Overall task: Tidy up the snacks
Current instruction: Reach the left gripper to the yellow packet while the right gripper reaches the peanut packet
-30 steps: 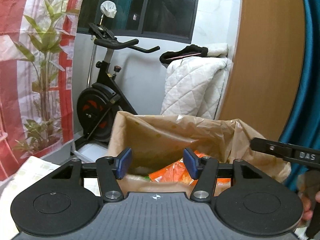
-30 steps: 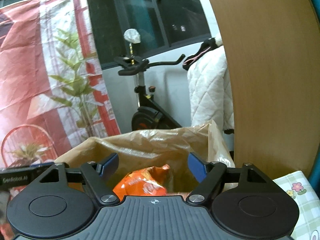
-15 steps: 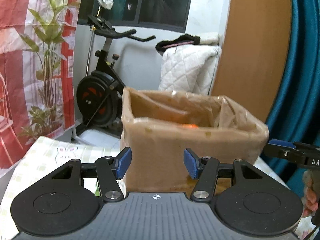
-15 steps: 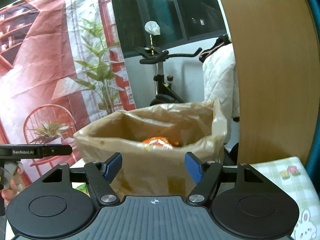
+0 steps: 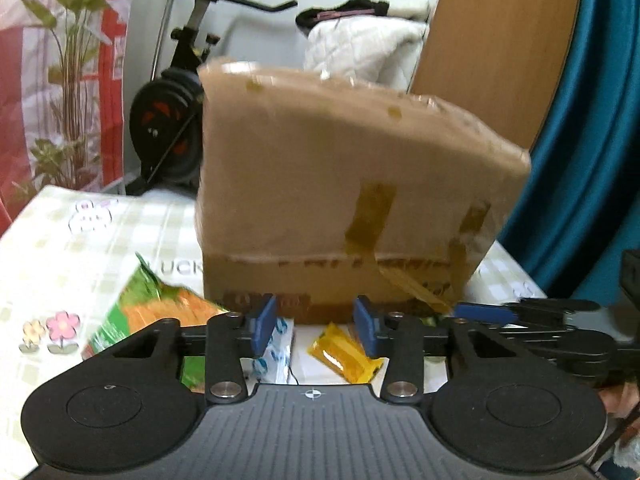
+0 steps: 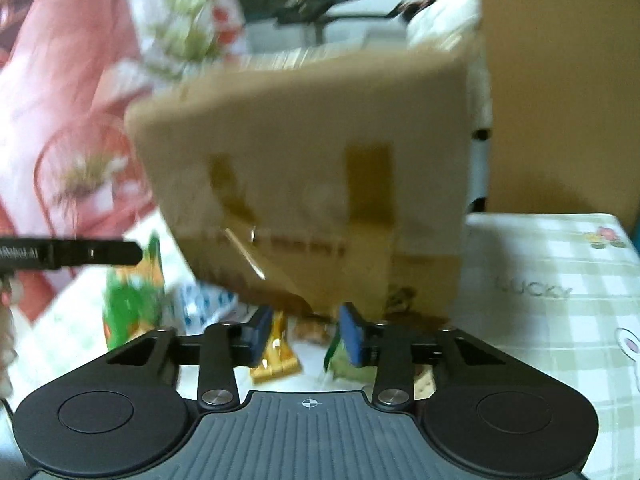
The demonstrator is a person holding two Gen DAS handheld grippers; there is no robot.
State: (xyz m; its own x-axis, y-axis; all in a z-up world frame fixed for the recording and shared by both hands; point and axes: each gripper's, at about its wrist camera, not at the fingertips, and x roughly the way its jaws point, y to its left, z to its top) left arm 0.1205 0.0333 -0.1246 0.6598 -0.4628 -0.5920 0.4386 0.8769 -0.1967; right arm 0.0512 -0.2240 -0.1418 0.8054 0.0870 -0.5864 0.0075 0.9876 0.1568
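Note:
A taped brown cardboard box (image 5: 340,184) (image 6: 312,168) stands on the checked tablecloth (image 5: 80,240); its inside is hidden. Snack packets lie before it: a green-orange bag (image 5: 160,312) (image 6: 132,300), a blue-white packet (image 5: 276,356) (image 6: 204,300), a yellow packet (image 5: 344,354) (image 6: 276,356) and a green packet (image 6: 344,360). My left gripper (image 5: 316,328) hangs low over the yellow packet, jaws closing, pads touching nothing. My right gripper (image 6: 306,332) is closing too, with the yellow packet by its left finger, the green one by its right, and bare cloth in the gap. Both views are blurred.
An exercise bike (image 5: 172,120), a white quilt (image 5: 360,48), a wooden panel (image 5: 500,40) and a blue curtain (image 5: 592,160) stand behind the table. A red plant-print hanging (image 6: 60,100) is at the left. Tablecloth (image 6: 560,264) stretches to the right of the box.
Both grippers have dropped from above the box's open top to the table in front of it. Their jaws have narrowed. The orange bag inside the box has gone out of sight.

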